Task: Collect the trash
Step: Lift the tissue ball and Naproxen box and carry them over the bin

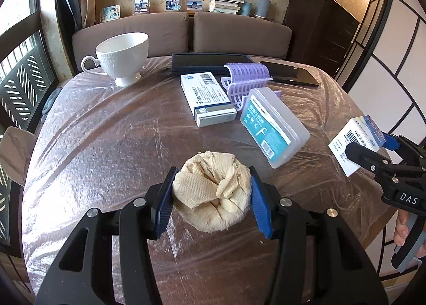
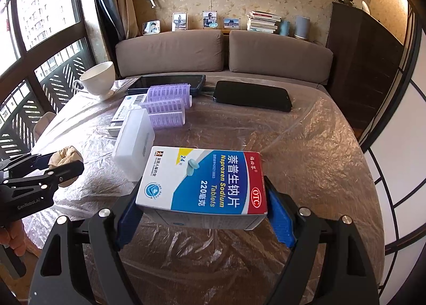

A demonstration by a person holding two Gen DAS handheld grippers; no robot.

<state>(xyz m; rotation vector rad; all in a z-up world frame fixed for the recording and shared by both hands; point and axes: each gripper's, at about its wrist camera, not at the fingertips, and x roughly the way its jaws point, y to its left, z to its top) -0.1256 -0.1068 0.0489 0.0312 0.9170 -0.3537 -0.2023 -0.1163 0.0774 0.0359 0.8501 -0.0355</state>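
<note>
A round wooden table under clear plastic film [image 1: 106, 132] carries a white footed teacup [image 1: 122, 57] at its far edge. Above its near side, the right gripper [image 2: 202, 214] pinches a blue-and-white tablet box [image 2: 205, 180]; the left gripper [image 1: 211, 198] squeezes a crumpled beige paper wad [image 1: 213, 190].

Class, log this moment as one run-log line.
left tool: grips crumpled beige paper wad | right tool: grips blue-white tablet box

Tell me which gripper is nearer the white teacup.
Left. The left gripper, shut on the crumpled tissue, sits on the white teacup's side of the table; the right gripper, holding the medicine box, is farther across.
</note>
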